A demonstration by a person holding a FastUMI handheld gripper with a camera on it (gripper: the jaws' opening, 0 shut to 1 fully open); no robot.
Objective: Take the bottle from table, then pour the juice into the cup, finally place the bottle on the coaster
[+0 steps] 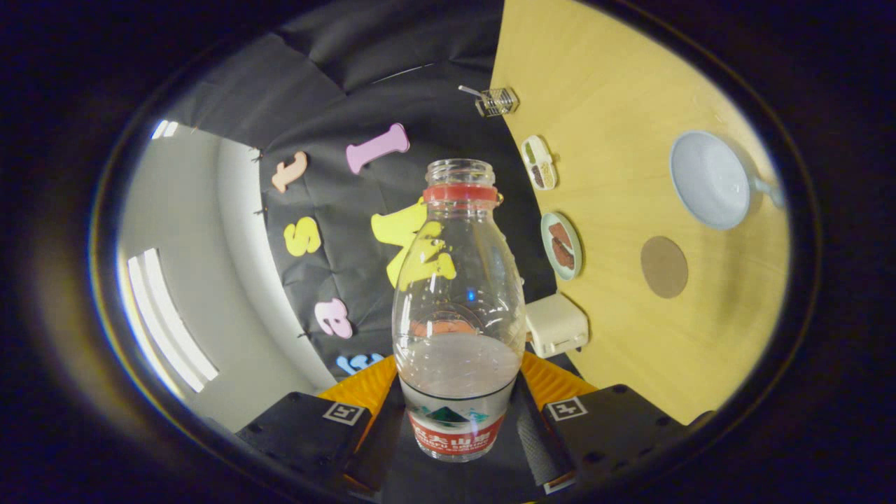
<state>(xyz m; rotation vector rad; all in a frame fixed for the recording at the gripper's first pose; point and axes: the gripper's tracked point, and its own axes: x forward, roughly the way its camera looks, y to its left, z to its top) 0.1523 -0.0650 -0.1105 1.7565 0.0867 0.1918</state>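
Gripper point(458, 427) pinching the clear uncapped plastic bottle with red neck ring point(458, 308) between both fingers, liquid low inside; beyond it on the tilted-looking pale wooden table point(630, 364): white bowl-like cup point(710, 180), round brown coaster point(663, 267) near it, bare.

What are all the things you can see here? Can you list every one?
bottle: one, clear with red neck ring, cap off, some liquid inside, between the claw fingers.
cup: one, pale blue-white, on the table beyond the coaster.
coaster: one, brown, round, on the table.
table: one, light wood.
small plates: two, with food, at the table edge.
white box: one, beside the bottle.
glass holder: one, clear, far end.
claw: one, shut on bottle.
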